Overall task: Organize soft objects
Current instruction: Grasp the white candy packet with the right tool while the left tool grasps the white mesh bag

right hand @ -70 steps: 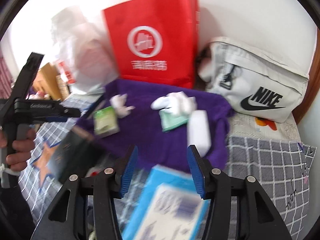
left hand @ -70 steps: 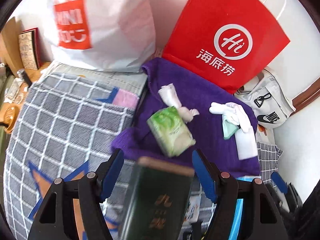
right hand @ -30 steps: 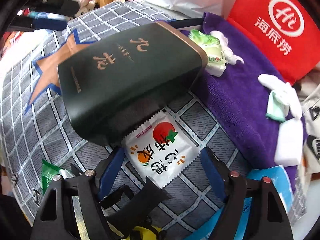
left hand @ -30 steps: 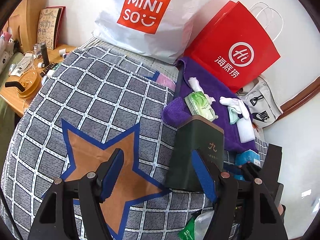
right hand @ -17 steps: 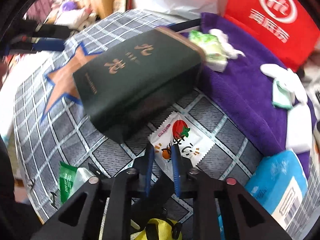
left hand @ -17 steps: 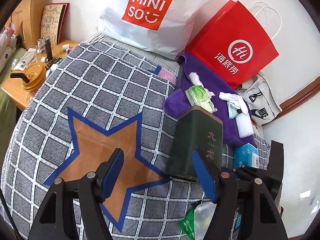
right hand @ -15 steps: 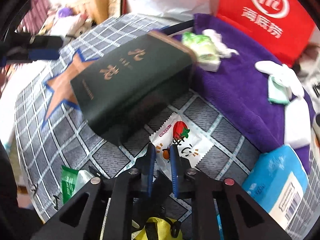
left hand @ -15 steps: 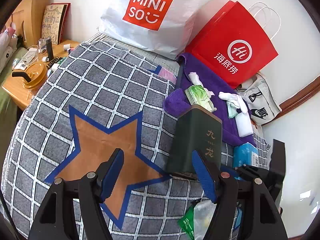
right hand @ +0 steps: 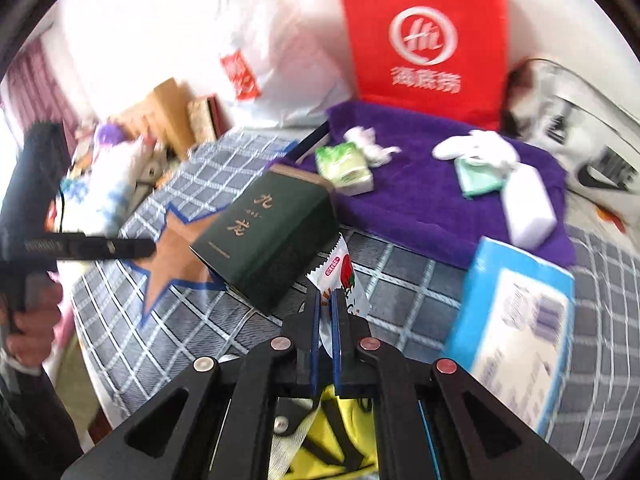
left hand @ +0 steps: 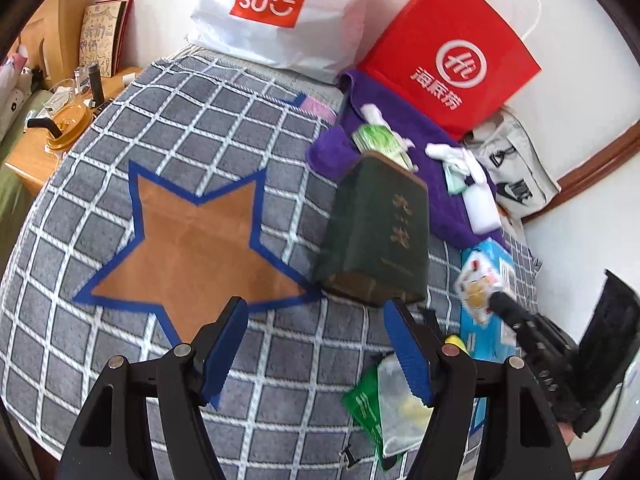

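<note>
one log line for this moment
left tool: open, empty | right tool: shut on white tomato-print snack packet, lifted | dark green box: on checked blanket

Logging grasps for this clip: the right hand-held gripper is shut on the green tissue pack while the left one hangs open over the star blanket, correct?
Not quite. The right wrist view shows the right hand-held gripper shut on the tomato snack packet; the green tissue pack lies on the purple towel. The left hand-held gripper is open.

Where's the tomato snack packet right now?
Pinched in the shut right tongs, the tomato snack packet is lifted above the plaid blanket, just right of the dark green tin.
</note>
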{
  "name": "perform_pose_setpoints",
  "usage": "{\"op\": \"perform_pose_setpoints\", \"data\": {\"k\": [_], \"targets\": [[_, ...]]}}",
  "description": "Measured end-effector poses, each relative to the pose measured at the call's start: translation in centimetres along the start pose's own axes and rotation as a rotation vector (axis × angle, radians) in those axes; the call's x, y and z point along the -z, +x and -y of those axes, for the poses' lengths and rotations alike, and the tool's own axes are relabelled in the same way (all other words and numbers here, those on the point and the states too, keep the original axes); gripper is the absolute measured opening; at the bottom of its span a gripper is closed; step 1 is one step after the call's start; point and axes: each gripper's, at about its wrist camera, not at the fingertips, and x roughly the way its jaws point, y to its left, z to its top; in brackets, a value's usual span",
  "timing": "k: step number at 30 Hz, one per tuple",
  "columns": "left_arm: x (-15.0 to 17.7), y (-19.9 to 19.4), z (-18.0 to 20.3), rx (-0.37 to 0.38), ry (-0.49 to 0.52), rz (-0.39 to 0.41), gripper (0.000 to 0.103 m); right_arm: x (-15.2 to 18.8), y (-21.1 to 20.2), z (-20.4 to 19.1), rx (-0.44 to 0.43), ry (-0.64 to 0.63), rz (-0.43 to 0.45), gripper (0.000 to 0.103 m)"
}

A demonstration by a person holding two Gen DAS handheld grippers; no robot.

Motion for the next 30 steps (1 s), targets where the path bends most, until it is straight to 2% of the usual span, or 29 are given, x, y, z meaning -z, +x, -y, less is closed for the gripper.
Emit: {"op": "perform_pose_setpoints", "data": {"k": [4,13,21,30], "targets": [[1.7,0.2,1.1,-0.003,0.02,-0.016,0.069,1.7,-2.9,0.0,-0.028,0.062,0.056,0.005],[5.6,1.7,3.7,-0.014,0.07,-0.069,0.068,6.1,-8.1,-0.1,-0.063,0.107,0.132,0.005],[8.9,3.5,6.6,0.026,0.148,-0.113,0.067,10.8,-10.8,0.8,0.029,0.105,0.15,0.005],[9.9,5.7,8.3,0.046,0.173,-0.136,0.069,14.8,-12.3,3.4,0.047,0.188,0.165,0.005]]}}
